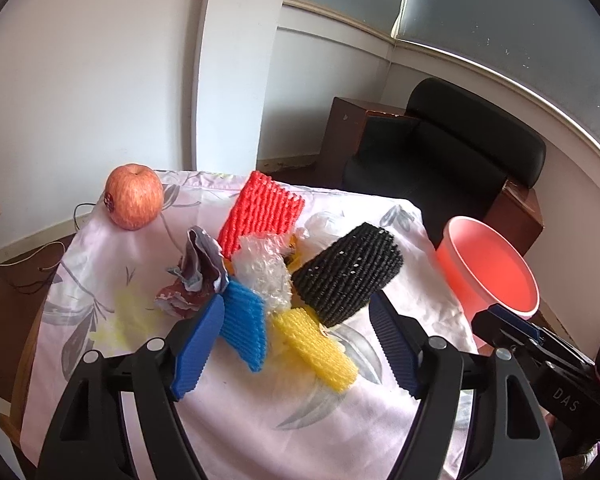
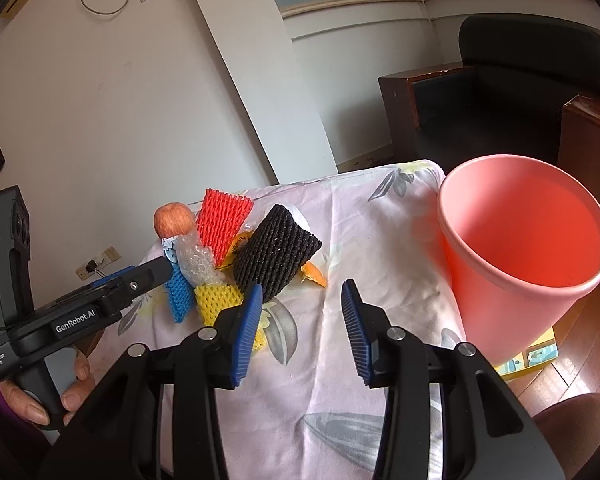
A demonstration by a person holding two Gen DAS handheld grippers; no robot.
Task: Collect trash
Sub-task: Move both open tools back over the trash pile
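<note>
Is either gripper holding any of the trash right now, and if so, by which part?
Nothing is held. The left gripper is open just short of the pile of foam nets; the right gripper is open over bare cloth.

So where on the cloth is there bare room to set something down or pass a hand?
Bare cloth lies between the black foam net and the pink bin, and along the near edge in front of the right gripper. A smaller patch sits below the apple, left of the crumpled wrapper. The middle pile is crowded, with the open left gripper at it.
</note>
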